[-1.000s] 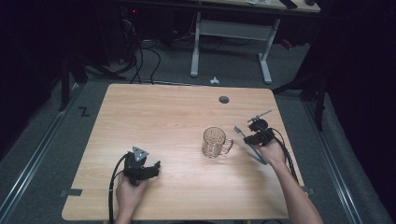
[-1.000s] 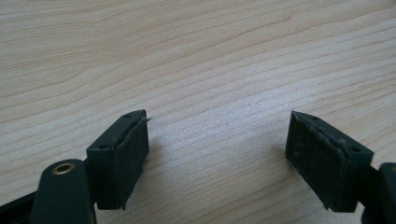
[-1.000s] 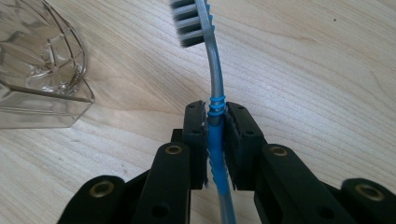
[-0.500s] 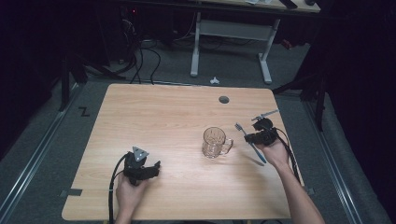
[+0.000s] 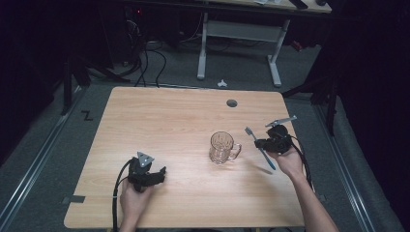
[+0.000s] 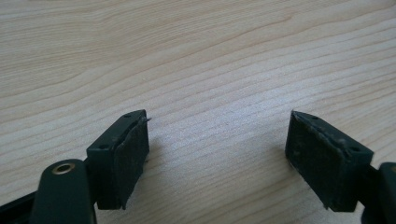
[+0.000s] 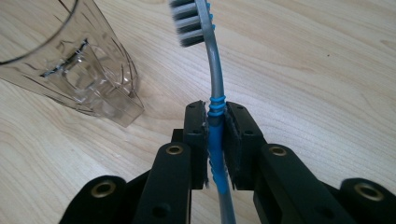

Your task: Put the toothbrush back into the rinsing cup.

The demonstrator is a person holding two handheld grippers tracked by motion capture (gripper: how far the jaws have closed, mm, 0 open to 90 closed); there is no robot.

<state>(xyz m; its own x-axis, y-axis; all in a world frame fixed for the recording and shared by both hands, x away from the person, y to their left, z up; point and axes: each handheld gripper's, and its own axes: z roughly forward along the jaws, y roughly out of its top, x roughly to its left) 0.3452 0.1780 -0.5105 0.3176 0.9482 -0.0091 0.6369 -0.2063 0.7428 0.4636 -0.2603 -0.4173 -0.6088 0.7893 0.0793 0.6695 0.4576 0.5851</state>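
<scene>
So the right tongs (image 5: 263,143) are clamped on a toothbrush (image 5: 257,145), and from the high view you mostly just get a thin blue stick poking out both sides of the black gripper, bristle end up and to the left, handle end trailing down toward the person's right hand (image 5: 289,162). The right gripper view is where the grip gets clear: the two pads pinch the ribbed blue part of the toothbrush (image 7: 215,122) handle, the grey neck curves up from there, and the grey-and-white bristle head sits at the top edge. That same view puts the clear glass mug (image 7: 70,58) just off to the left of the brush, looking tilted because the camera is tilted. In the high view the mug (image 5: 223,148) stands upright on the bench (image 5: 164,121), handle toward the right tongs, near the brush head but apart from it. The left tongs (image 5: 162,172) rest low on the near-left part of the bench, well apart from the mug. The left gripper view shows their pads (image 6: 126,158) spread wide with nothing but wood grain between them.
</scene>
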